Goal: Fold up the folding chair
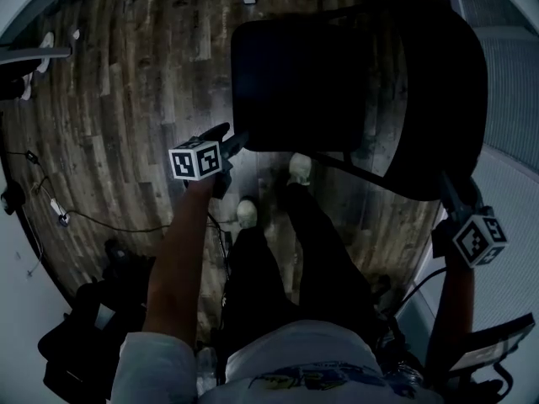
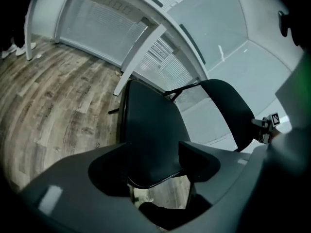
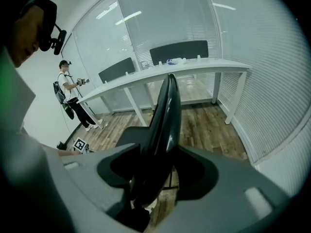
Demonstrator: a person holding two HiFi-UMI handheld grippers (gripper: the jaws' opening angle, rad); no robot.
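The black folding chair (image 1: pixel 337 82) stands fully open on the plank floor (image 1: pixel 126 74), just ahead of the person's pale shoes (image 1: pixel 299 168). Its seat (image 1: pixel 295 82) lies level, and its backrest (image 1: pixel 442 99) is upright on the person's right. The left gripper (image 1: pixel 229 146) is at the seat's near corner. In the left gripper view its jaws stand wide, with the seat's rounded rim (image 2: pixel 150 176) lying between them and no visible clamping. The right gripper (image 1: pixel 450 194) is at the backrest's rim. In the right gripper view the backrest (image 3: pixel 163 130) runs edge-on between jaws that are also spread wide, close against one jaw and with a gap beside the other. Seat and backrest look like stiff moulded shells with a smooth sheen, carried on thin dark frame struts (image 1: pixel 354 168). The chair will probably be fairly light and rigid but slippery under hard jaws, and it should swing only about its hinges. The seat's front rim and the backrest's rim look like the soundest holds, clear of the struts where the frame could pinch as it scissors shut. Loose cables (image 1: pixel 59 213) lie on the floor well to the left. Beyond the chair are a long white desk (image 3: pixel 194 67) and a second person (image 3: pixel 68 93) by the glass wall.
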